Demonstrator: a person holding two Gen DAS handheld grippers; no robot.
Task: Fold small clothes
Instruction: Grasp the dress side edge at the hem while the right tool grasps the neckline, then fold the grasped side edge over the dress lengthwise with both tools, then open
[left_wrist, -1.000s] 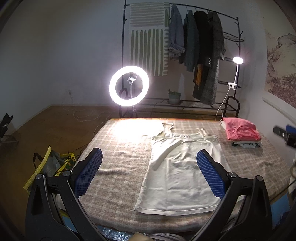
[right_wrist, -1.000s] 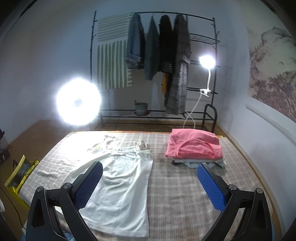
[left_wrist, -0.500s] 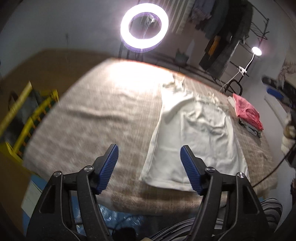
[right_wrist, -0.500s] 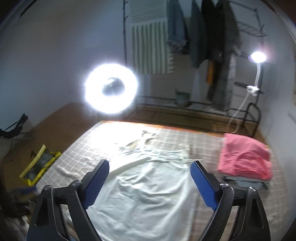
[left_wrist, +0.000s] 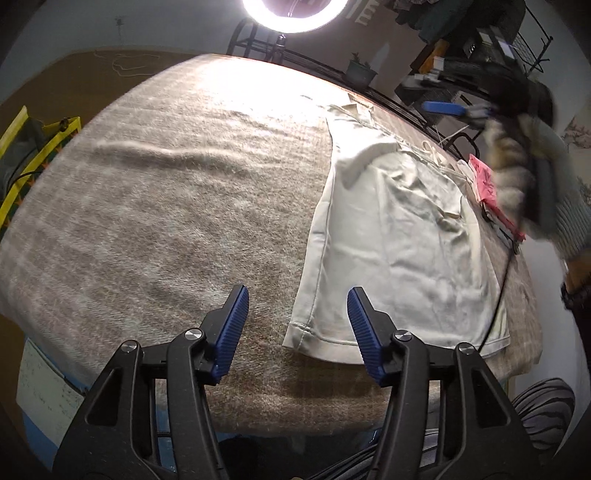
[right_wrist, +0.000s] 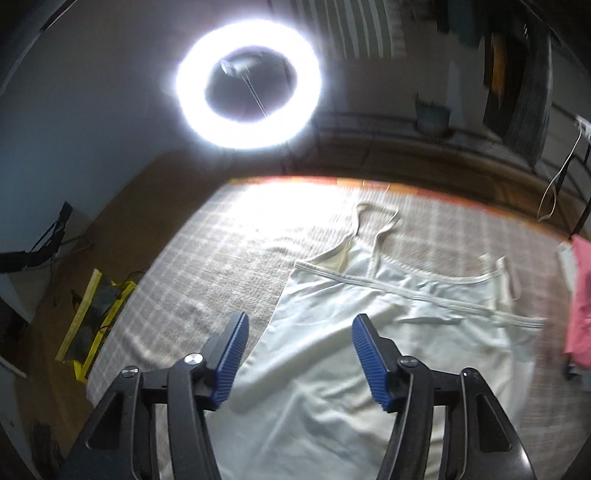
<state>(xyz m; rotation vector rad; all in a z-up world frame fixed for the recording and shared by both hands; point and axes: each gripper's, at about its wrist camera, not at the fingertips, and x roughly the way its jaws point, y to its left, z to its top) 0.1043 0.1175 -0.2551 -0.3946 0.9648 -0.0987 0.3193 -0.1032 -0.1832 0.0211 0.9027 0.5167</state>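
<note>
White camisole (left_wrist: 399, 236) flat on blanket, beneath both closing, empty tongs.

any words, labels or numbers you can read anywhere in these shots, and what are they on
None can be read.
The white camisole, the pink folded clothes and the checked blanket show no print.
A pale sheet below the table edge carries faint marks, too blurred to read.

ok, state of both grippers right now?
Left gripper: jaws closing, nothing gripped, over the white camisole hem corner.
Right gripper: jaws closing, nothing gripped, above the camisole's side edge.
</note>
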